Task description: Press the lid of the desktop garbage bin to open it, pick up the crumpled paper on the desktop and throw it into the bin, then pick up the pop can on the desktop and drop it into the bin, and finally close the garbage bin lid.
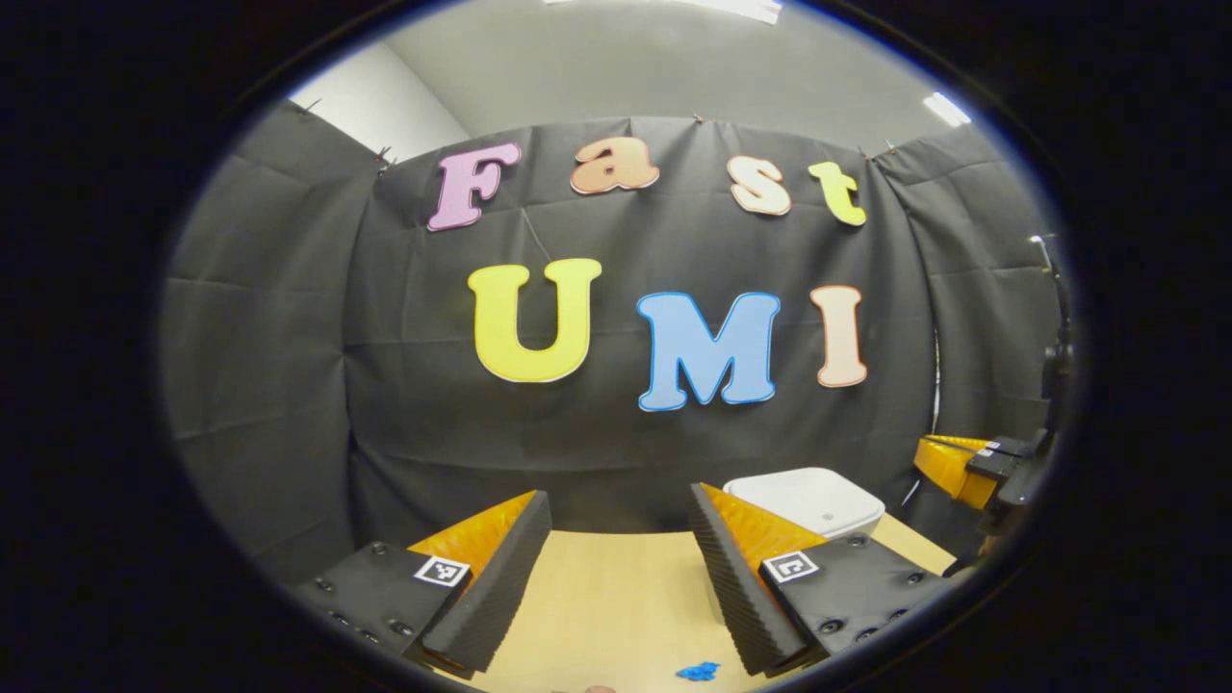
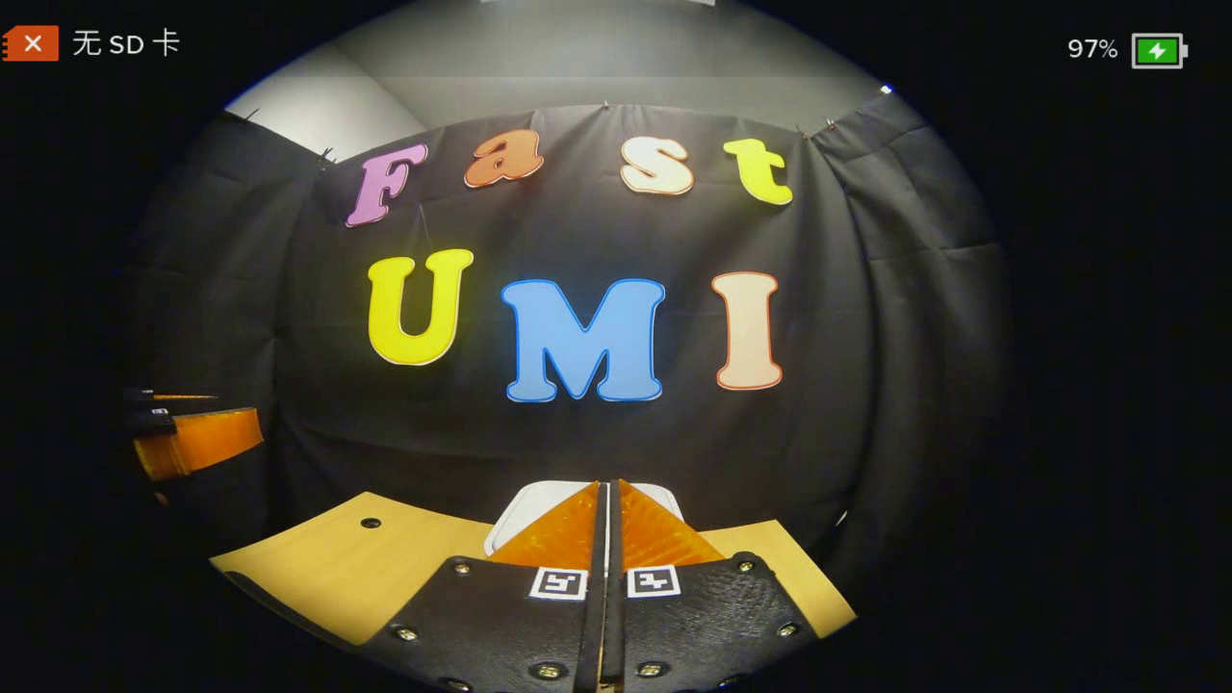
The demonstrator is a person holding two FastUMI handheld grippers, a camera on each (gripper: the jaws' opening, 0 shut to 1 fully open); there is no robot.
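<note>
Fingers (image 2: pixel 587 539) together, hiding most of bin (image 2: pixel 525 505).

The pale, light-wood worktop (image 1: pixel 616 597) has a plain, even grain, and in the right gripper view (image 2: pixel 346 568) it shows a small dark hole. The rounded plastic garbage bin lid (image 1: pixel 807 500) is plain white, seen again behind the tongs (image 2: pixel 534 500). A small crumpled scrap (image 1: pixel 698 671) on the worktop is bright blue. The booth wall cloth (image 1: pixel 289 337) is black and creased.
</note>
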